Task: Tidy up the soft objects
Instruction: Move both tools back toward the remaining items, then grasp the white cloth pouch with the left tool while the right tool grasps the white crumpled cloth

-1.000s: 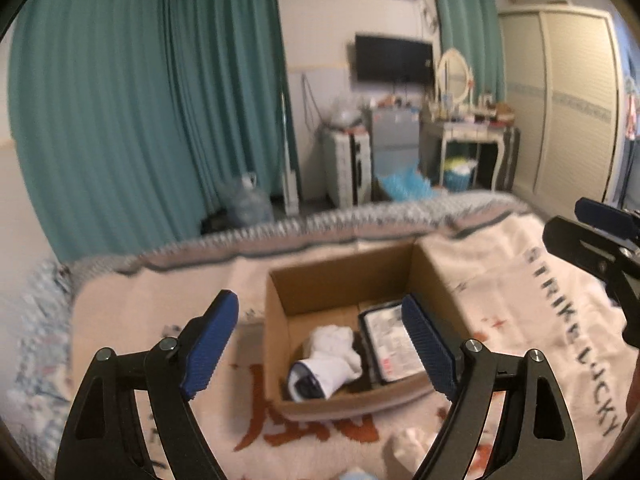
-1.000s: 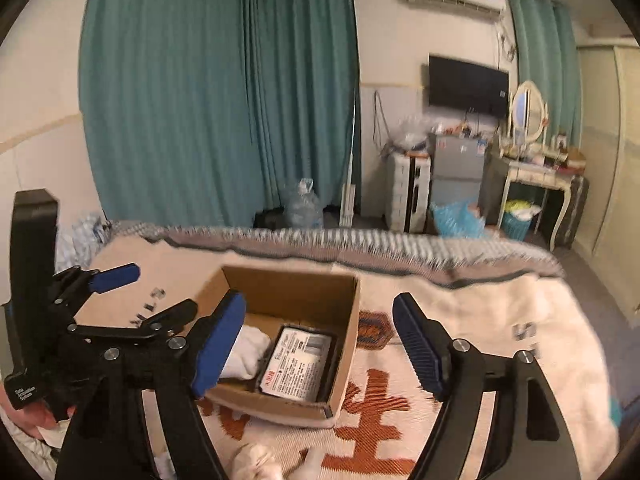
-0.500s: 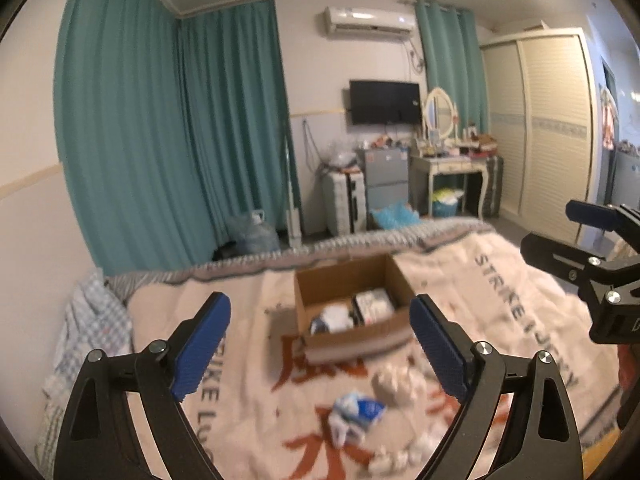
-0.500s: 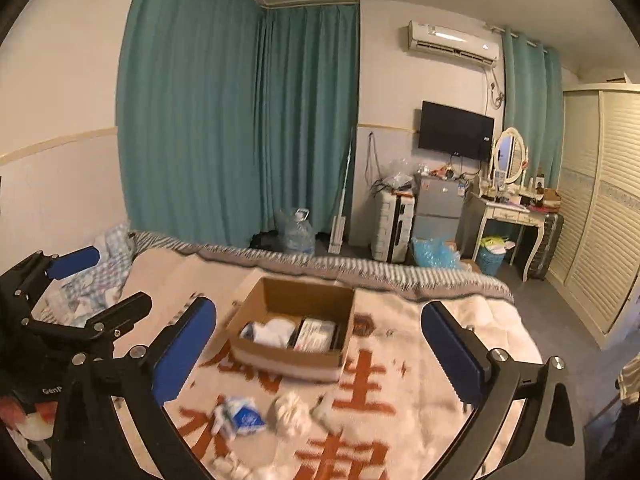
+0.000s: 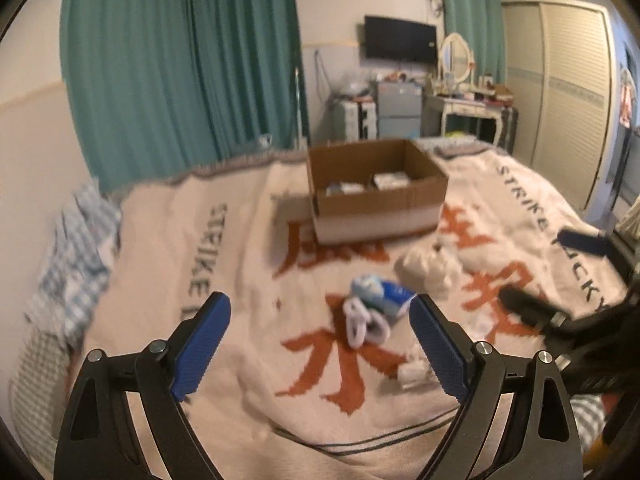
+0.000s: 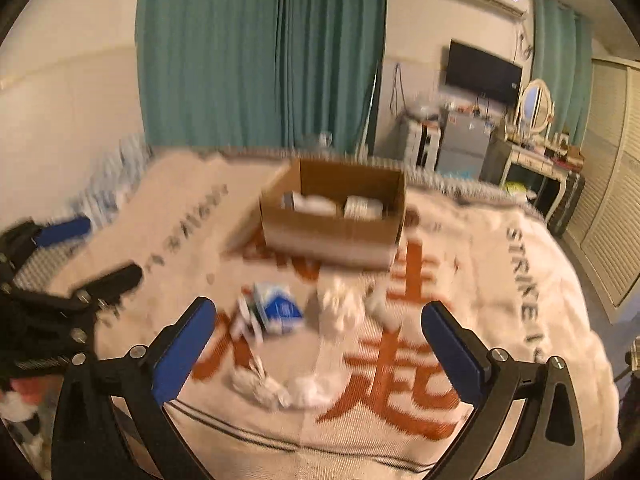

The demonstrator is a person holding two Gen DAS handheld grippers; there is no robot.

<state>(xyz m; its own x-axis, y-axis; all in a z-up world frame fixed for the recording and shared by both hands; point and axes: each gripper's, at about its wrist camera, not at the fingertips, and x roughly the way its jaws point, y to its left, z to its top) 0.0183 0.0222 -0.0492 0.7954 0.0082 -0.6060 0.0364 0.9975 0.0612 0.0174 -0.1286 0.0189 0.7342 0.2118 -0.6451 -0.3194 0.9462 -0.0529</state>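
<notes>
Both views blurred. My left gripper (image 5: pixel 320 344) hangs spread wide, nothing between its blue pads. My right gripper (image 6: pixel 320 344) likewise gapes, unloaded. Just past them, on the cream blanket (image 6: pixel 500 280) covering the bed: a small pale bundle (image 6: pixel 260 386) nearest, then a blue-and-white packet (image 6: pixel 278 312) beside a crumpled white cloth (image 6: pixel 340 312). Packet also shows ahead of my left gripper (image 5: pixel 378 298). Farther on, a cardboard box (image 6: pixel 332 236) sits open-topped with white items inside. Beyond the bed, teal curtains (image 6: pixel 260 52).
</notes>
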